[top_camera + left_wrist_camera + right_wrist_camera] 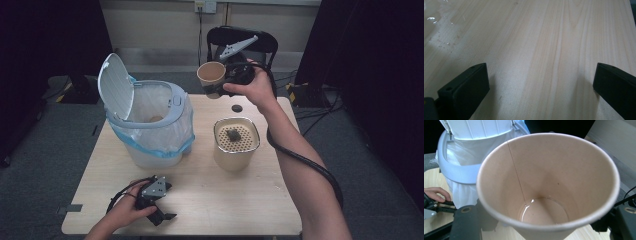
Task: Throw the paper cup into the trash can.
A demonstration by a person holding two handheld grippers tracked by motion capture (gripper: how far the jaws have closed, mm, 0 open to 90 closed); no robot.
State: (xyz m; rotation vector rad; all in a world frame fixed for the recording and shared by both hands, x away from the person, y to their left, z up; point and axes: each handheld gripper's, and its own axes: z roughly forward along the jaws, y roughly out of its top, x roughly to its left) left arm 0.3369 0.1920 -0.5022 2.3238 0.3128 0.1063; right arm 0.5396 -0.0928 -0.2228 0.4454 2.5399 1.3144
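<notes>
A: Starting nearest the person: left gripper [159, 212] rests at the front edge of the table [240, 200], jaws spread wide, nothing between them. Its own view shows bare wood grain between the two black jaws and a few wet spots on the table toward the top left.

B: Idle, then. Next out?

A: Mid-table, the strainer canister [236, 142] stands upright, with a dark lump on its perforated top. To its left, well apart, the bin [150, 125] stands with its lid [116, 86] tipped up and a liner inside.

B: And the cup?

A: Farthest out. Right gripper [220, 80] holds the paper cup [211, 76] in the air above the far edge of the table, jaws closed against its wall, mouth tilted toward the camera. From the right gripper view, the cup [549, 182] shows only a thin film of liquid at its bottom.

B: Judgement on progress?

A: Draining looks essentially done. Remaining, I judge: carry the cup left and drop it in the open bin. A small black disc [236, 108] lies behind the canister, untouched.
</notes>
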